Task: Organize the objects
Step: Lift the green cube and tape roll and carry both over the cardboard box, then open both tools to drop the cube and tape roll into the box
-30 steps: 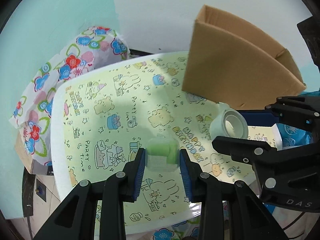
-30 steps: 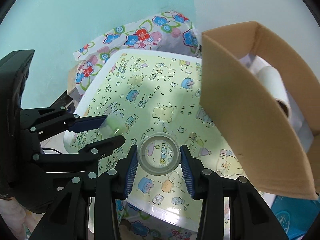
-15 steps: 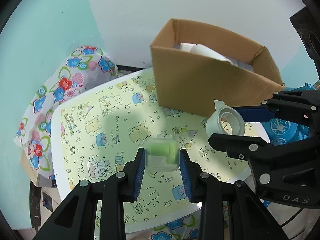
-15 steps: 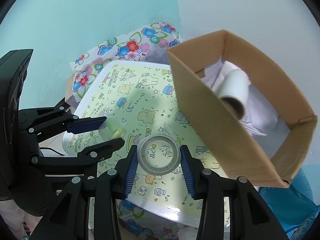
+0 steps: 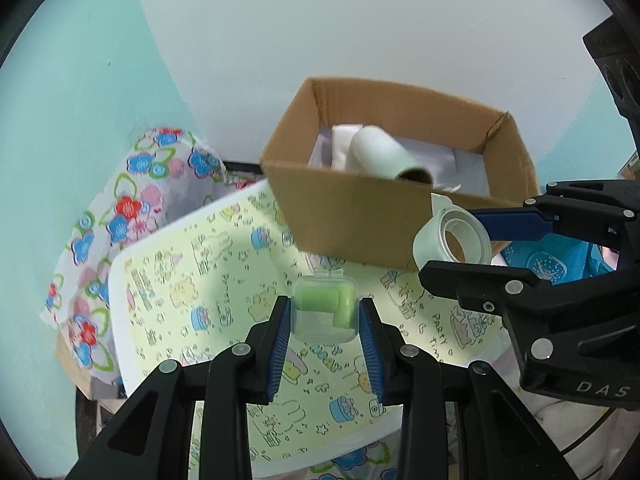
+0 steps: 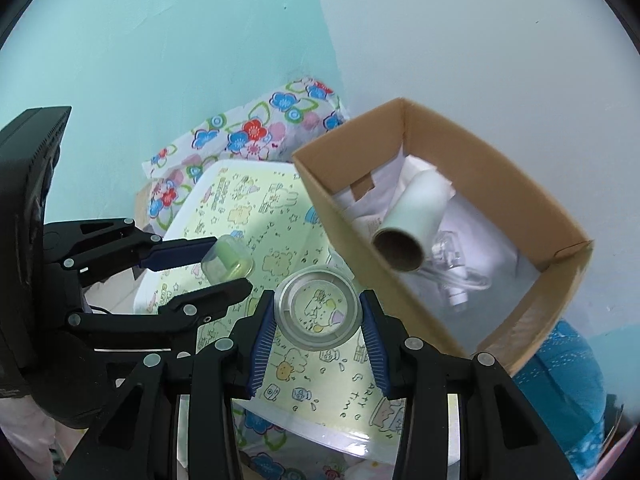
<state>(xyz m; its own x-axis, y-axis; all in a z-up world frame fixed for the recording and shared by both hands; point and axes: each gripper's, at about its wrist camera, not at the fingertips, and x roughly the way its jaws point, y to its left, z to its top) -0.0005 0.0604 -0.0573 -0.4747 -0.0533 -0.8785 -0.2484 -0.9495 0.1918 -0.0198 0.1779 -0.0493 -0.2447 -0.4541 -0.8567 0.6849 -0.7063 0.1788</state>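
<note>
My left gripper (image 5: 325, 314) is shut on a small clear plastic case with green pieces inside (image 5: 325, 307), held in the air above the table. The right wrist view shows that case (image 6: 227, 261) at the left. My right gripper (image 6: 318, 312) is shut on a clear tape roll (image 6: 318, 309); the left wrist view has that tape roll (image 5: 454, 240) at the right, just in front of the cardboard box (image 5: 360, 216). The open cardboard box (image 6: 420, 288) holds a white paper roll (image 6: 412, 224), white sheets and a clear item with a cord.
A small white table (image 5: 120, 304) with a yellow cartoon mat (image 5: 224, 280) lies below both grippers. A floral cloth (image 5: 120, 208) hangs at its far left by the teal wall. A blue patterned bag (image 6: 560, 380) sits right of the box.
Both grippers rose with their loads and came nearer the box. The box's inside has come into view, and the table looks smaller and lower.
</note>
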